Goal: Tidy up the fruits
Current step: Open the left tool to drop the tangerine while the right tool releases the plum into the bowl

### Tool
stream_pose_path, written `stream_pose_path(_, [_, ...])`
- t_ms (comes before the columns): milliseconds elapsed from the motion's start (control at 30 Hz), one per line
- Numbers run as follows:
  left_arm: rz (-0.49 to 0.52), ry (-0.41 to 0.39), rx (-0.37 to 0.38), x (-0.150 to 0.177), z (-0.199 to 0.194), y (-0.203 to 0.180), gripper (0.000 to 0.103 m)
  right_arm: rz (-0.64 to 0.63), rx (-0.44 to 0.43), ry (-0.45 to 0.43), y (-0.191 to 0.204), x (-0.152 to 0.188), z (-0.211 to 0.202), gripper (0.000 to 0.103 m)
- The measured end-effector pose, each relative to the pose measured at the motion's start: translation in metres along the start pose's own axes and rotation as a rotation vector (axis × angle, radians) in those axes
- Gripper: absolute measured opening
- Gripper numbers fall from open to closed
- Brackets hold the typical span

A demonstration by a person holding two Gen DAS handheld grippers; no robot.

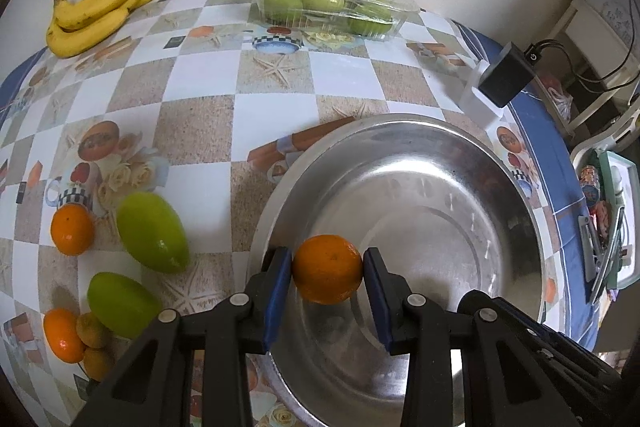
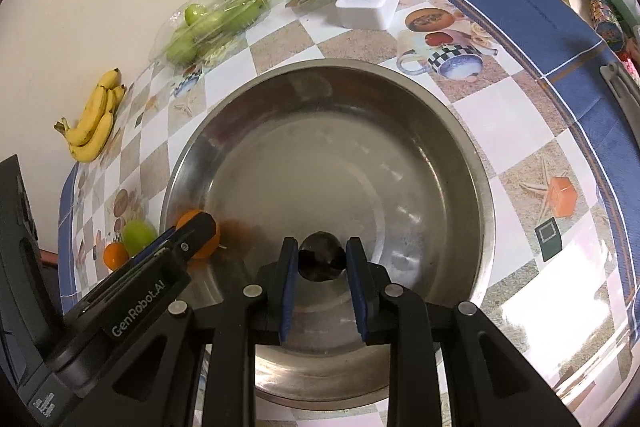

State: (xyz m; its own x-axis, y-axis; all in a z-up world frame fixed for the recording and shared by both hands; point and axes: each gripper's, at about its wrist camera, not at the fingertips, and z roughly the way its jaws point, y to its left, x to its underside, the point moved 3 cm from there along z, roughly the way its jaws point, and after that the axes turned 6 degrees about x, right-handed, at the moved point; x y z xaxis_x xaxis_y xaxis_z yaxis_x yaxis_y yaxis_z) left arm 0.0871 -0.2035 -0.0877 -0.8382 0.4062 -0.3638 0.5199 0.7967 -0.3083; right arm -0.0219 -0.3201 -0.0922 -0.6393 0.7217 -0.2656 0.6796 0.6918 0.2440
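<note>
1. One worktop (image 1: 208,115) under a chequered printed cloth, carrying everything; blue border at the far edge.
2. One wide steel bowl (image 2: 472,163), empty inside, taken as the collecting place for the fruit. Worth aiming each release well inside the rim, low over the flat bottom, so round fruit settles rather than rolls or bounces.
3. One bunch of bananas (image 1: 96,11) by the wall and one clear tray of green fruit (image 1: 328,3) beside it, both well apart from the bowl, untouched.
4. Two loose green mangoes (image 1: 152,231) on the cloth left of the bowl, with two more oranges (image 1: 72,231) and some small brownish fruit near them, probably next to be gathered.
5. Left hand-held gripper (image 1: 327,269): closed on an orange (image 1: 327,269), pads pressing both sides, held just inside the bowl's near-left rim and clear of the metal. Judged mid-carry, close to release. Best lowered further toward the bowl floor before easing the pads apart, and kept away from the sloping wall.
6. Right hand-held gripper (image 2: 322,259): narrow, pinching a small dark round fruit (image 2: 322,253) over the bowl's near side; kind of fruit too dark to tell. Same advice: down first, then a slow opening.
7. Both tools close together over one side of the bowl; better released one after the other, with a gap kept between them, to avoid a knock or one fruit landing on the other.
</note>
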Motion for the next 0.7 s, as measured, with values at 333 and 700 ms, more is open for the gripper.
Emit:
stream_pose_path(333, [-0.021, -0.010, 0.047, -0.001, -0.011, 0.000, 0.055, -0.001, 0.009, 0.008, 0.003, -0.002, 0.000, 0.027])
stream_pose_path(700, [-0.045, -0.069, -0.026, -0.010, -0.049, 0.009, 0.069, 0.010, -0.012, -0.068, 0.004, -0.008, -0.024, 0.045])
